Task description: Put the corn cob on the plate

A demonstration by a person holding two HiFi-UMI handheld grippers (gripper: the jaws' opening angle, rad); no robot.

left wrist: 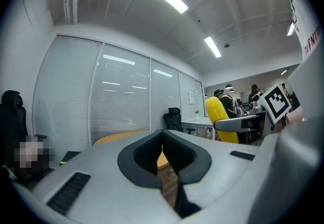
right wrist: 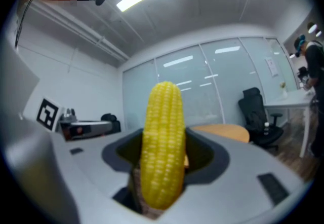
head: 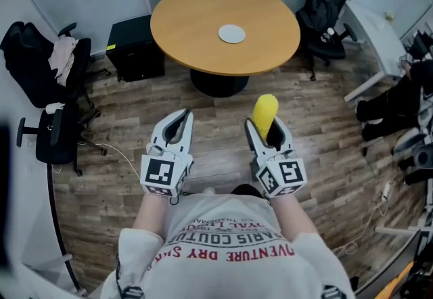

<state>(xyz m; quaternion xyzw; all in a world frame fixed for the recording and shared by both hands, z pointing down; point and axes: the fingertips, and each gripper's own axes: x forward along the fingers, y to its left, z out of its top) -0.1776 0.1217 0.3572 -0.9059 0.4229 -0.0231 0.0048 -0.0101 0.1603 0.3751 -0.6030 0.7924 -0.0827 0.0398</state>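
Observation:
A yellow corn cob (head: 264, 112) stands upright in my right gripper (head: 265, 134), which is shut on it; in the right gripper view the corn cob (right wrist: 163, 142) fills the middle between the jaws. My left gripper (head: 176, 130) is held level beside it, shut with nothing in it, its pads (left wrist: 172, 149) meeting. The corn cob (left wrist: 218, 116) also shows at the right of the left gripper view. A small white plate (head: 232, 34) lies on the round wooden table (head: 196, 27) ahead, well beyond both grippers.
A black office chair (head: 47, 88) with cloth on it stands at the left, another black chair (head: 327, 3) at the right of the table. A black box (head: 135, 47) sits on the floor by the table. White desks (head: 379, 34) line the right side.

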